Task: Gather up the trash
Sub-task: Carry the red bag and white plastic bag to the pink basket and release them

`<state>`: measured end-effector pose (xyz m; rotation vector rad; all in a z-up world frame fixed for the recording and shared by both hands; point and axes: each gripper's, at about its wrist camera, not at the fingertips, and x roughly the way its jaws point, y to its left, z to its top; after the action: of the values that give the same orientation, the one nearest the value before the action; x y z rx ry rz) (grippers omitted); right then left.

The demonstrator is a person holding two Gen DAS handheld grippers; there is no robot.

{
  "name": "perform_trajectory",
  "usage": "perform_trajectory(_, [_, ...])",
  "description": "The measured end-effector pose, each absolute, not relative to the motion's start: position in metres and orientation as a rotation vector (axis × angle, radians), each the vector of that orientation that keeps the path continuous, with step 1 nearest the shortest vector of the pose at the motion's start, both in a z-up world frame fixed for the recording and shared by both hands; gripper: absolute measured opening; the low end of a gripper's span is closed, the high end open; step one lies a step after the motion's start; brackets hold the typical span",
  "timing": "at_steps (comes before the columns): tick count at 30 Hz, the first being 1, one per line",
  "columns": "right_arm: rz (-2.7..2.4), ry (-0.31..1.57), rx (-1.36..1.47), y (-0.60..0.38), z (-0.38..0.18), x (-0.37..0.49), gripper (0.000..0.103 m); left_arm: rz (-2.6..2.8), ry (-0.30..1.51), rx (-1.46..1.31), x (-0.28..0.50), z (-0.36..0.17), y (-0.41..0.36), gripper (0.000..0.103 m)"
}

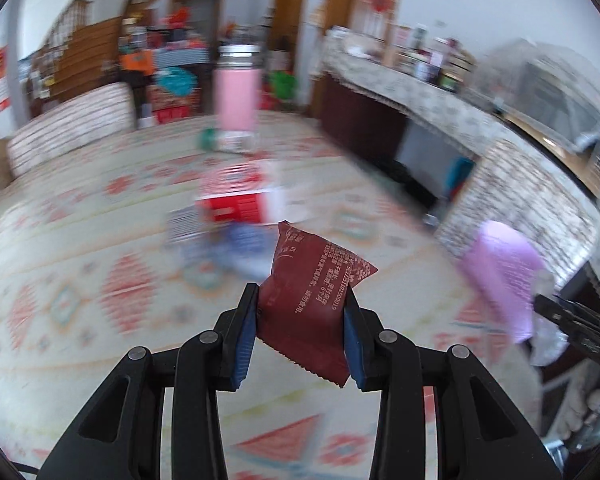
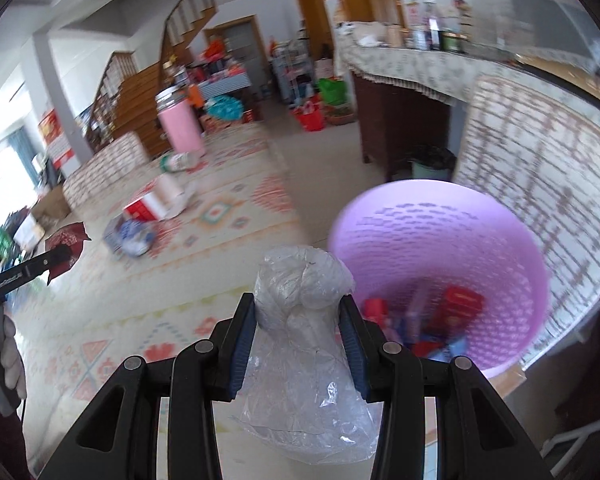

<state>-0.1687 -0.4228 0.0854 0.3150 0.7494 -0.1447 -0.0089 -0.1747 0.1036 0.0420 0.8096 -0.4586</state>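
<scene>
Dark red wrapper (image 1: 314, 312), printed with small pale text, clamped between the blue pads of the left gripper (image 1: 300, 334), held above the patterned tablecloth (image 1: 100, 240). Clear crumpled plastic bag (image 2: 304, 320) squeezed between the pads of the right gripper (image 2: 300, 338), just left of the bin's rim. Purple perforated bin (image 2: 440, 248) close beside, holding red and blue packets at its bottom. Farther out on the cloth: a red and white box (image 1: 236, 200), a blue-white crumpled scrap (image 1: 240, 246), a pink bottle (image 1: 236, 88) standing upright with a silver cap. In the right wrist view, left gripper at the left edge with the wrapper (image 2: 66, 244), gripped by a white-gloved hand (image 2: 8, 356).
</scene>
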Motion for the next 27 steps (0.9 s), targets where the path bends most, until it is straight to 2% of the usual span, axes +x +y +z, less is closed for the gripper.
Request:
perform_trajectory(8, [-0.272,0.716,0.379,-0.5,0.092,-0.188,0.045,-0.737,0.874,0.054,-0.003,0.112,-0.307,0.037])
perform_trajectory(15, [-0.325,0.692,0.386,-0.53,0.096,-0.178,0.045,-0.895,0.915,0.049,0.001,0.118,-0.393,0.039])
perform_trajectory(18, [-0.328,0.688,0.395,-0.538,0.093,-0.168,0.048,-0.906,0.901,0.053,0.001,0.122,-0.407,0.055])
perform_trajectory(20, [-0.338,0.692,0.405,-0.541,0.091,-0.163,0.053,-0.887,0.873,0.054,0.0,0.127,-0.407,0.072])
perform_trajectory(23, [-0.325,0.685,0.429,-0.541,0.089,-0.16,0.063,-0.862,0.851,0.068,-0.003,0.132,-0.395,0.076])
perform_trajectory(27, [-0.298,0.682,0.414,-0.528,0.088,-0.16,0.067,-0.776,0.832,0.121,-0.007,0.128,-0.368,0.076])
